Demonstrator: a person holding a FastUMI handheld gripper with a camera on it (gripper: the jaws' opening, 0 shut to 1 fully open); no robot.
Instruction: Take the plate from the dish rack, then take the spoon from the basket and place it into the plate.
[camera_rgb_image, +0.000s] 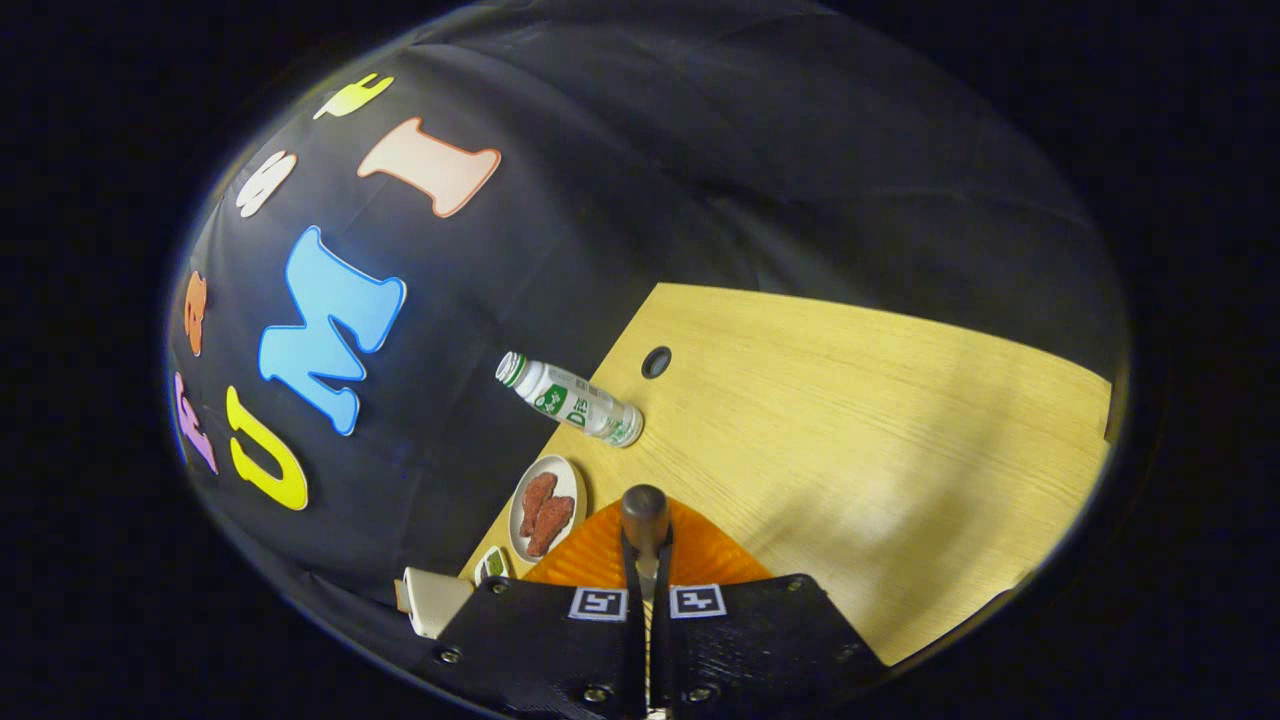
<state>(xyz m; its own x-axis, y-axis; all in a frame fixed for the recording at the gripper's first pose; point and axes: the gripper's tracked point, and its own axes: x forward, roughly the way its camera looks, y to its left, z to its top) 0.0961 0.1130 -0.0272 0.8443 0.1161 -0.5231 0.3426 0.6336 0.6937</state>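
Pale wood-grain surface lies beyond your hand-held gripper, with a small round hole near its far corner. Just ahead of the fingers sits the ribbed orange plate. Your hand-held gripper is pinched on a spoon with a dark brown handle that sticks up between the fingers, over the plate. Beside the plate are a white oval dish of reddish food pieces and a white plastic bottle with a green label.
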